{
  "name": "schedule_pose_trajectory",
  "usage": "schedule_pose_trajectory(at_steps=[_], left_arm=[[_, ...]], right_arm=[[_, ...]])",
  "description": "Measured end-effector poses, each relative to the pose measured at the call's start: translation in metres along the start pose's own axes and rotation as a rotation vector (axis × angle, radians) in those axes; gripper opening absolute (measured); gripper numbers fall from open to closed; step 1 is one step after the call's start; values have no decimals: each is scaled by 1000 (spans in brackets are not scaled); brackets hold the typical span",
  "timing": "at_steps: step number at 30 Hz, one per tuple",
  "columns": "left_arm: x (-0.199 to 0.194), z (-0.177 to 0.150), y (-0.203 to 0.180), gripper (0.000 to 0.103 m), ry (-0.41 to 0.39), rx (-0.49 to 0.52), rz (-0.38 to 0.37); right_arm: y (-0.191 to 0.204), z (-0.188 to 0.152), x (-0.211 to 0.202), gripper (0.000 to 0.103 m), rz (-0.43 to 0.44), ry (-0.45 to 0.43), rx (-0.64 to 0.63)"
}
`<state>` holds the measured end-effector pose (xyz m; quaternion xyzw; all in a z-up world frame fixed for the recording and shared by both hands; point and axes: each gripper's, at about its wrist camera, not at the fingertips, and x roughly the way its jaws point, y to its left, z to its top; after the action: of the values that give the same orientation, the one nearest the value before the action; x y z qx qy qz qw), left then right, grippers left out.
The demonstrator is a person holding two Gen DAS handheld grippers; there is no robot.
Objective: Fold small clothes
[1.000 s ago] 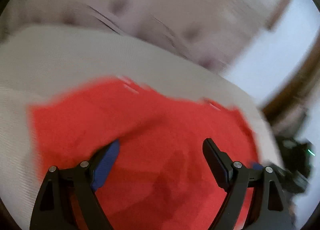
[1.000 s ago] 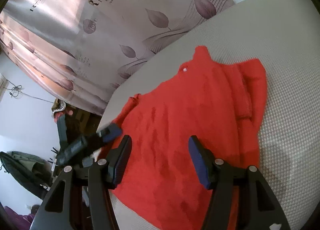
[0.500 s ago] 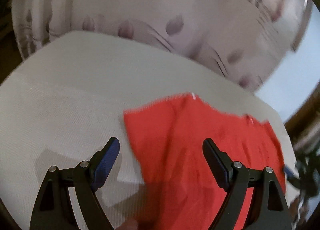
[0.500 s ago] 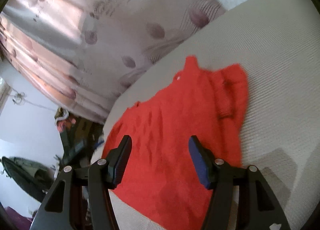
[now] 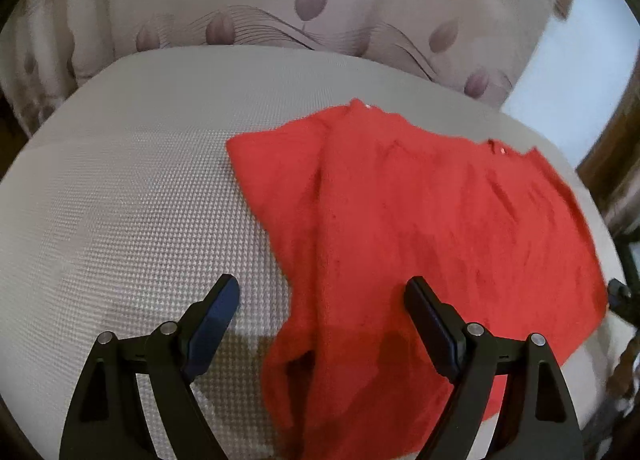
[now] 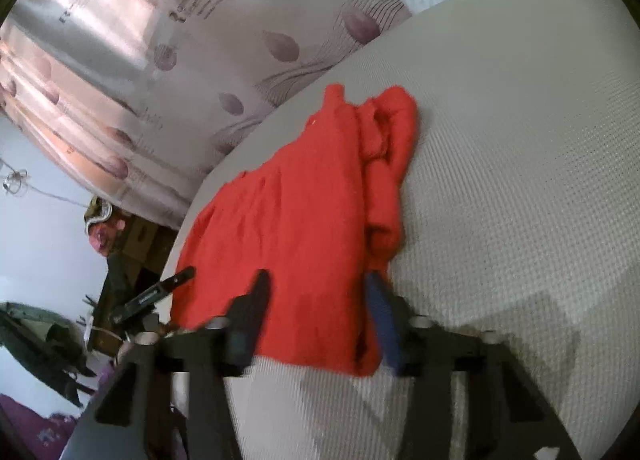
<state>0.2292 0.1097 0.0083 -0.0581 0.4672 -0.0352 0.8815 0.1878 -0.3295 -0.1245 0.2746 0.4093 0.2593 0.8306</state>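
A small red knit garment (image 5: 420, 228) lies spread on a cream textured cushion (image 5: 128, 196), its left side folded over itself. My left gripper (image 5: 322, 300) is open above the garment's near left edge and holds nothing. In the right wrist view the same garment (image 6: 296, 212) lies with its right side bunched into a fold. My right gripper (image 6: 320, 296) is open, with its fingers either side of the garment's near edge, and empty.
A curtain with purple leaf print (image 5: 304, 4) hangs behind the cushion. The cushion's edge (image 6: 188, 220) drops off on the left in the right wrist view, with dark clutter (image 6: 120, 300) below it. A wooden frame (image 5: 616, 148) stands at right.
Both grippers have pulled back toward me from the garment. The garment's side now lies folded inward. The left view has swung left, showing more bare cushion.
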Motion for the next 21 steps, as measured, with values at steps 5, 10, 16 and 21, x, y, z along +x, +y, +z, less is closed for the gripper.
schedule_pose_trajectory(at_steps=[5, 10, 16, 21], left_arm=[[-4, -6, 3, 85, 13, 25, -8], [-13, -15, 25, 85, 20, -50, -119], [-16, -21, 35, 85, 28, -60, -184], [-10, -20, 27, 84, 33, -23, -184]], right_arm=[[2, -11, 2, 12, -15, 33, 5], [4, -10, -1, 7, 35, 32, 9], [-7, -15, 0, 7, 45, 61, 46], [-5, -15, 0, 11, 68, 68, 51]])
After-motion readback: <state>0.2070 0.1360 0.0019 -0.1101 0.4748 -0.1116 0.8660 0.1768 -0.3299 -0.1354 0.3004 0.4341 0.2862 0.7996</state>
